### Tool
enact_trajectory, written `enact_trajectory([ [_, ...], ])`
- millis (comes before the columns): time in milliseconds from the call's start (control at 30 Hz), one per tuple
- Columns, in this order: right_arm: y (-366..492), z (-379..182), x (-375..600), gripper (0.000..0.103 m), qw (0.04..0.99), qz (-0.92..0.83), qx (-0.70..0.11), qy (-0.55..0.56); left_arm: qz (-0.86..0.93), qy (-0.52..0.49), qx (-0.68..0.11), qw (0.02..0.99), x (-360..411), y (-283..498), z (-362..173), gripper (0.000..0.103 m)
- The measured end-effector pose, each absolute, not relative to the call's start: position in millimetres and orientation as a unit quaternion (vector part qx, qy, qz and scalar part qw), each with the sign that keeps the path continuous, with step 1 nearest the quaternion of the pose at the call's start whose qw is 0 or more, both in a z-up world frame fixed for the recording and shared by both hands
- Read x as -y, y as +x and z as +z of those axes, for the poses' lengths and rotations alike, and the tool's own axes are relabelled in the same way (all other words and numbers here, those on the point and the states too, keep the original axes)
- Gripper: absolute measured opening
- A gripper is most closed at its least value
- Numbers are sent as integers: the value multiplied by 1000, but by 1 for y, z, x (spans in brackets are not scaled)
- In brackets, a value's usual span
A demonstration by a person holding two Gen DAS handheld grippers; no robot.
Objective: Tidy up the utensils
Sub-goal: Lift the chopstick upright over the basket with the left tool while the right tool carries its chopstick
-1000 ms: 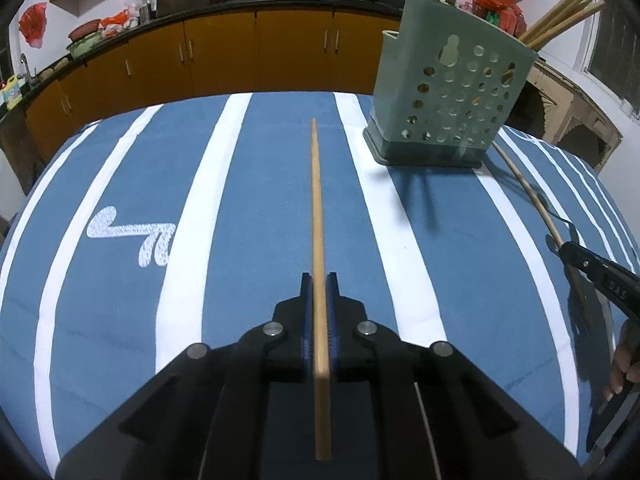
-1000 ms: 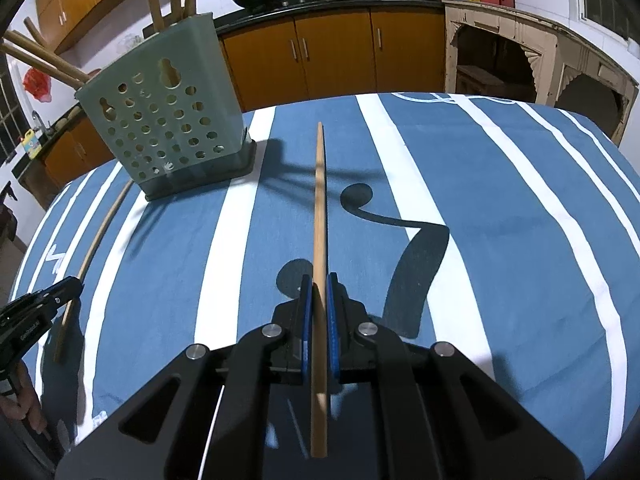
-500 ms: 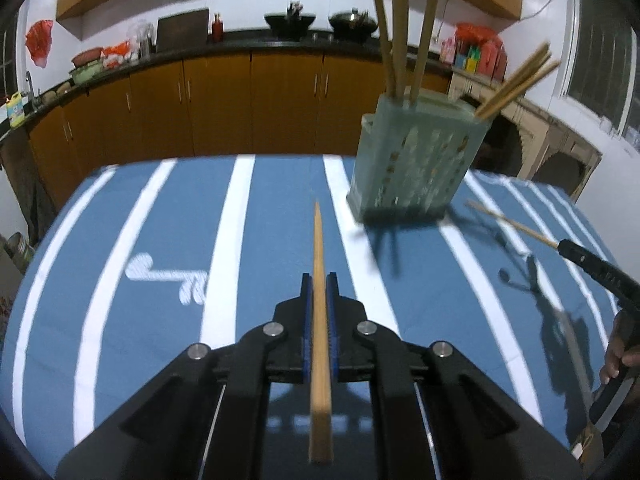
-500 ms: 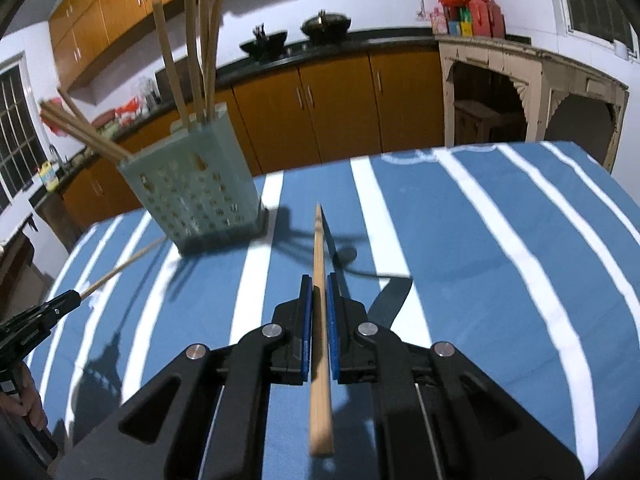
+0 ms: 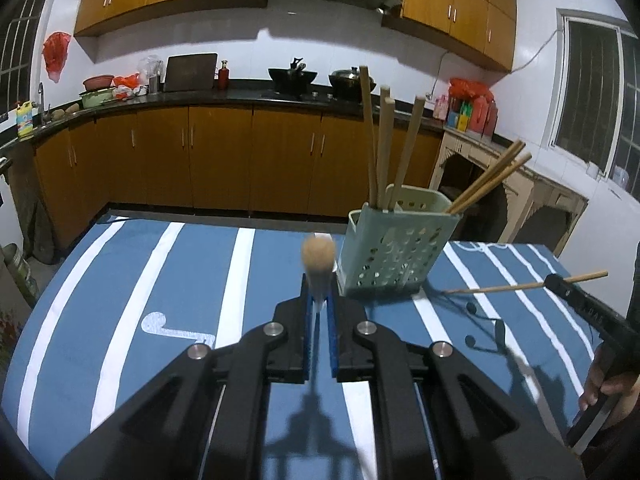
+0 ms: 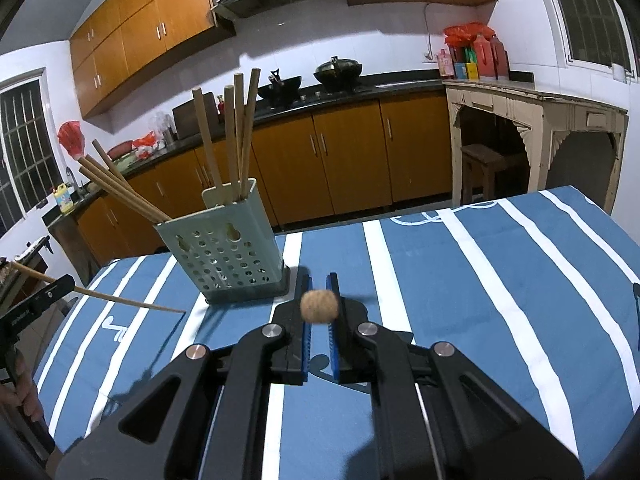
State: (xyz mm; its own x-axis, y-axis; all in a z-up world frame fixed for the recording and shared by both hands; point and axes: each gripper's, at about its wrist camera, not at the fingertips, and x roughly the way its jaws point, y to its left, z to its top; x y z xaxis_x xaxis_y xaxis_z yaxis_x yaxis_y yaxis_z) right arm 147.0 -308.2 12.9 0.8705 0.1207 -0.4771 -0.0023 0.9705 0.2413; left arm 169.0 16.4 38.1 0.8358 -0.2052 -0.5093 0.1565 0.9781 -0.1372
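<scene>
A table [image 5: 120,300] under a blue cloth [image 6: 500,280] with white stripes stands in a kitchen with orange-brown wooden cabinets [image 5: 220,152], a dark countertop [image 5: 248,94] carrying two woks [image 5: 292,76], white tiled walls and barred windows [image 5: 592,92].

Near the cloth's far edge sits a pale green plastic caddy [image 5: 394,248], boxy, its wall pierced with round holes. Plain wooden chopsticks [image 5: 384,140] stand in it, some near upright, others [image 6: 120,184] leaning out over one end.

The left gripper [image 5: 319,312] pinches a chopstick [image 5: 318,256] between blue ribbed pads; the stick's long axis runs straight toward the lens, so only its round blurred end shows. In the right wrist view that same stick [image 6: 120,298] lies close to level above the cloth, thin tip toward the caddy.

The right gripper [image 6: 319,312] likewise clamps a chopstick [image 6: 319,306], end-on to its camera. From the left wrist view it [image 5: 520,286] is near horizontal, tip aimed at the caddy's base.
</scene>
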Motion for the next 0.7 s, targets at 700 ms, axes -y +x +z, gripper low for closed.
enact_trajectory([
  [700,151,27,305,8,965,39,-235,113,-95,-43,-261,960,-14,171,48,8],
])
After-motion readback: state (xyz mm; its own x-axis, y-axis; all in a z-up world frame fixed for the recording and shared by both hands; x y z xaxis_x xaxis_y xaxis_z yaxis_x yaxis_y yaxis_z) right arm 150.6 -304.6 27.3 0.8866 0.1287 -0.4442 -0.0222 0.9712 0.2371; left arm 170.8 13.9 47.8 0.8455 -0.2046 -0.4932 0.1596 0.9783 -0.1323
